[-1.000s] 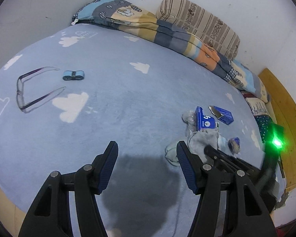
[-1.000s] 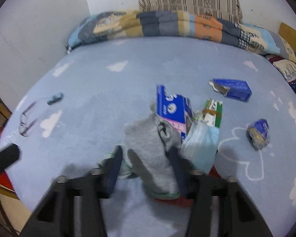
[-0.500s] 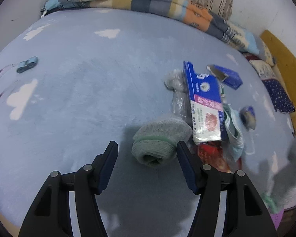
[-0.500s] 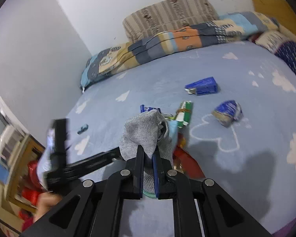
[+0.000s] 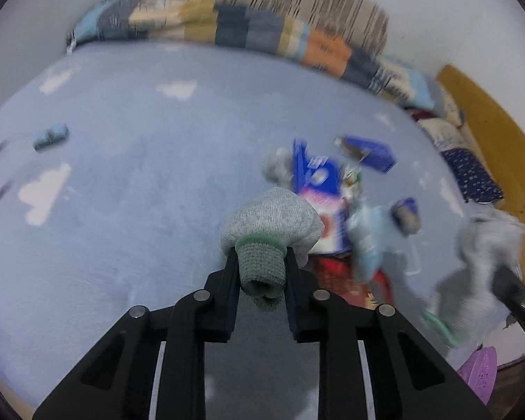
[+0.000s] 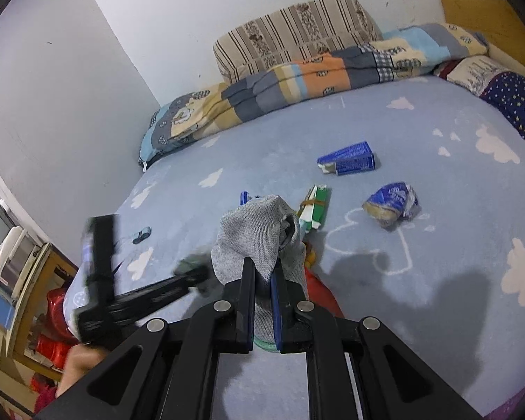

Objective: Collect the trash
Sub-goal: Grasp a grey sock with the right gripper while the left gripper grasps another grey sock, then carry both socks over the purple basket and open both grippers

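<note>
Two grey knitted socks are being held off the pale blue cloud-print bedsheet (image 6: 420, 112), one in each tool. The left gripper (image 5: 260, 273) is pinching the green-banded cuff of a grey sock (image 5: 273, 220), its jaws pressed onto the fabric. The right gripper (image 6: 262, 294) is squeezing the other grey sock (image 6: 255, 234) with its jaws nearly together, the toe drooping over them.

Judging from these grips, the left one is looking shaky: it is biting only the ribbed cuff, so the heavier foot part may be dragging the sock out if the hand is swinging fast, and the blur suggests it is. The socks may also be snagging the litter pile beneath and scattering it over the bed edge. Whether socks count as trash at all is doubtful; binning them could be a mistake.

Counting the litter that is lying on the sheet: one torn dark blue carton (image 6: 348, 159), one crumpled blue wrapper (image 6: 392, 203), one flat blue-and-pink box (image 5: 318, 189), one green-and-white packet with a rubber band (image 6: 315, 206), one light blue face mask (image 5: 367, 238), and something red beneath, too hidden to name.
</note>
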Action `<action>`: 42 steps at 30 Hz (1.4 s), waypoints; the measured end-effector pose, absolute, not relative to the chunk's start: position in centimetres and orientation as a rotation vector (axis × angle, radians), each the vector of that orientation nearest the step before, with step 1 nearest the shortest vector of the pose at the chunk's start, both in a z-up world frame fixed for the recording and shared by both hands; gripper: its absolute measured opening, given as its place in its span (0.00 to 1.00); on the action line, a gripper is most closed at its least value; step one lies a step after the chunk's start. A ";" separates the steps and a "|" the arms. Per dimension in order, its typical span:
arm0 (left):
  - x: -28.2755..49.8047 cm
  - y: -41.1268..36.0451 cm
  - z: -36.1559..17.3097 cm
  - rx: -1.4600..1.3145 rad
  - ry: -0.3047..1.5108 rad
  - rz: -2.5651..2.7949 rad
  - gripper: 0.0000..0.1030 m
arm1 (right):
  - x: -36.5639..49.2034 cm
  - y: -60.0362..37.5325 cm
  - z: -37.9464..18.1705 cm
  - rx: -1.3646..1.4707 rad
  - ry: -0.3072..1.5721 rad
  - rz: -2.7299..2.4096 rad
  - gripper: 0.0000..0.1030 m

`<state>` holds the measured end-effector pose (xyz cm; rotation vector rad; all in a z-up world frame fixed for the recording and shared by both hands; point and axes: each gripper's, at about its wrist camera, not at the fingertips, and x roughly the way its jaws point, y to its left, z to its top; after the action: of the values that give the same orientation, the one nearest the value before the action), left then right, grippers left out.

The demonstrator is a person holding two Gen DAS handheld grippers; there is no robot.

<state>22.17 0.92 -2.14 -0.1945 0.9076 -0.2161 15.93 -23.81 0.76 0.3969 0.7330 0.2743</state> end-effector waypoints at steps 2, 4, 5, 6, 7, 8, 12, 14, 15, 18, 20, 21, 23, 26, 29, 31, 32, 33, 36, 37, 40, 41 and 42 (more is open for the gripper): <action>20.9 0.7 -0.7 -0.175 0.867 -0.235 0.21 | 15.8 -23.8 0.9 0.398 0.726 0.273 0.08; 19.8 0.5 0.2 -0.157 0.836 -0.253 0.21 | 15.9 -23.7 0.8 0.400 0.726 0.270 0.08; 19.3 0.3 0.6 -0.141 0.820 -0.267 0.21 | 16.0 -23.7 0.8 0.402 0.726 0.270 0.08; 19.2 -0.1 0.8 -0.133 0.814 -0.271 0.21 | 16.0 -23.7 0.8 0.403 0.726 0.269 0.08; 19.1 -0.4 1.1 -0.126 0.806 -0.277 0.21 | 16.0 -23.7 0.8 0.404 0.725 0.267 0.08; 19.0 -0.6 1.2 -0.122 0.800 -0.287 0.21 | 16.0 -23.7 0.8 0.404 0.724 0.267 0.08; 19.2 -1.4 1.1 -0.112 0.800 -0.300 0.21 | 16.0 -23.7 0.8 0.402 0.725 0.263 0.08; 19.2 -1.6 1.0 -0.109 0.803 -0.301 0.21 | 16.0 -23.9 0.8 0.406 0.725 0.259 0.08; 19.1 -1.6 1.0 -0.107 0.804 -0.305 0.21 | 16.0 -23.9 0.8 0.407 0.726 0.258 0.08; 19.0 -2.0 1.0 -0.095 0.802 -0.314 0.21 | 16.1 -24.2 0.8 0.411 0.727 0.254 0.08; 19.1 -2.2 0.9 -0.087 0.802 -0.318 0.21 | 16.1 -24.3 0.8 0.413 0.730 0.252 0.08; 19.0 -2.3 0.9 -0.084 0.802 -0.321 0.21 | 16.1 -24.4 0.8 0.414 0.731 0.252 0.08; 18.9 -2.5 0.9 -0.081 0.802 -0.325 0.21 | 16.2 -24.4 0.8 0.419 0.735 0.252 0.08; 18.9 -2.6 1.0 -0.077 0.796 -0.338 0.21 | 16.2 -24.5 0.7 0.428 0.737 0.247 0.08; 18.6 -2.9 1.2 -0.073 0.788 -0.354 0.21 | 16.1 -24.8 0.9 0.444 0.733 0.241 0.08; 18.2 -3.4 1.4 -0.066 0.778 -0.371 0.21 | 15.9 -25.1 1.1 0.452 0.727 0.233 0.08; 17.9 -3.7 1.5 -0.063 0.774 -0.379 0.21 | 15.6 -25.5 1.2 0.463 0.723 0.225 0.08; 17.6 -4.0 1.7 -0.057 0.768 -0.394 0.21 | 15.4 -25.8 1.3 0.475 0.721 0.220 0.08; 16.7 -4.8 2.3 -0.044 0.753 -0.424 0.21 | 14.6 -26.9 2.1 0.505 0.707 0.204 0.08; 16.4 -5.2 2.5 -0.042 0.750 -0.439 0.21 | 14.0 -27.5 2.4 0.517 0.697 0.197 0.08; 14.9 -6.5 3.1 -0.031 0.734 -0.489 0.21 | 11.7 -29.5 3.3 0.551 0.667 0.181 0.08; 14.3 -7.1 3.3 -0.024 0.729 -0.506 0.21 | 10.6 -30.4 3.6 0.563 0.656 0.170 0.08; 13.6 -7.8 3.5 -0.019 0.725 -0.532 0.21 | 9.8 -31.2 3.7 0.570 0.646 0.163 0.08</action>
<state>13.58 -7.78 3.46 -0.0187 0.7248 -0.5316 9.77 -31.21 3.73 0.5701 0.6456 0.1627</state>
